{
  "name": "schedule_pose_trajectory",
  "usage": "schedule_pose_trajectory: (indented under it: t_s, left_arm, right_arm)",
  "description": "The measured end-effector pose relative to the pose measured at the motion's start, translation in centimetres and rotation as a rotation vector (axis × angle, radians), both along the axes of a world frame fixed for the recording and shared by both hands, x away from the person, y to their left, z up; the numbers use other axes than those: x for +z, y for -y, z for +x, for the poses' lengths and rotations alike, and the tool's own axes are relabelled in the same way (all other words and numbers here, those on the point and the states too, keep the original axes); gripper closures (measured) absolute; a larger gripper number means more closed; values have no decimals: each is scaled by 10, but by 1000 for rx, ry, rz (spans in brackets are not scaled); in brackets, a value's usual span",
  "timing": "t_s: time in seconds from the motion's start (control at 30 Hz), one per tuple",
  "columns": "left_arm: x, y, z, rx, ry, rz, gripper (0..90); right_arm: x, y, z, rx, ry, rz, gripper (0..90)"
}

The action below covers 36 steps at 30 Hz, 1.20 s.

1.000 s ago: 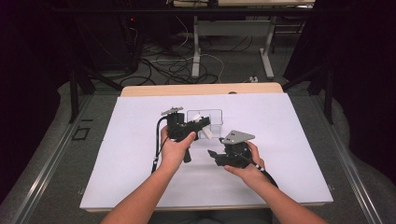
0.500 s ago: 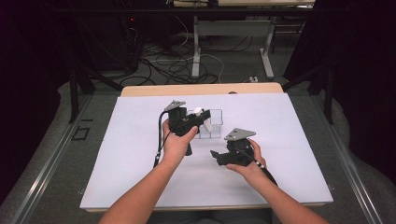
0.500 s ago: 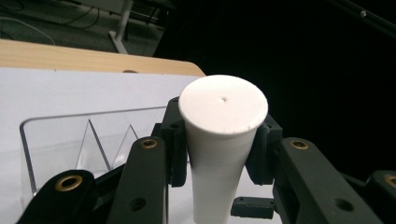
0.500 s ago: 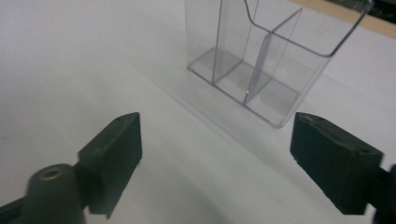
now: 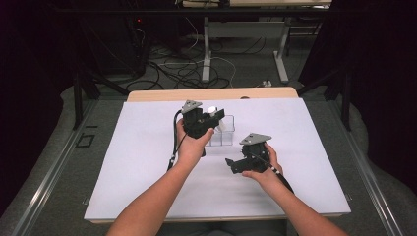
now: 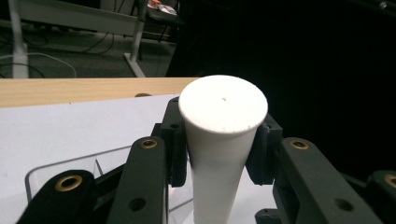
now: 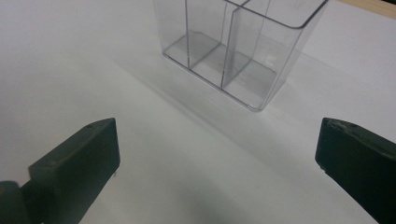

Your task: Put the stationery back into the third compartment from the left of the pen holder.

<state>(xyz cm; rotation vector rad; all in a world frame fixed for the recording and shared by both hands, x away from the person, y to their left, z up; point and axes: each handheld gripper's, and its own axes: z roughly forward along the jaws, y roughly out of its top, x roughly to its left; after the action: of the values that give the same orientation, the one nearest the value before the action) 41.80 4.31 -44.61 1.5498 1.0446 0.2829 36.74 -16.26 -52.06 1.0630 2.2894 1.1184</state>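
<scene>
My left gripper (image 6: 219, 154) clamps the white tapered tube (image 6: 219, 140) above the clear divided box (image 7: 238, 46), while my right gripper (image 7: 215, 154), its jaws just opening wide, holds nothing.

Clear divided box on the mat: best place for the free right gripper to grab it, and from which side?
Probably an outer end wall of the clear box, taken from above. The box stands upright with an open top, so one jaw can drop inside an end compartment, one outside. The right gripper is open, with nothing between its jaws.
</scene>
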Motion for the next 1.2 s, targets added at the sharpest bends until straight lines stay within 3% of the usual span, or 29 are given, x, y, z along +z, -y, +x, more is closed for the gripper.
schedule_pose_trajectory:
  t_s: [0.13,0.37,0.57,1.2]
  left_arm:
    - [-1,6,3,7,22,25,662]
    - [-6,19,10,22,45,66,662]
    - [-12,28,15,28,68,108,662]
    - [-31,37,27,42,24,144,662]
  right_arm:
    - [-2,3,2,-17,-25,-4,0]
    - [-4,6,4,-19,-2,-5,0]
    - [-4,7,5,-40,-14,16,0]
    - [-6,7,6,-35,-28,22,0]
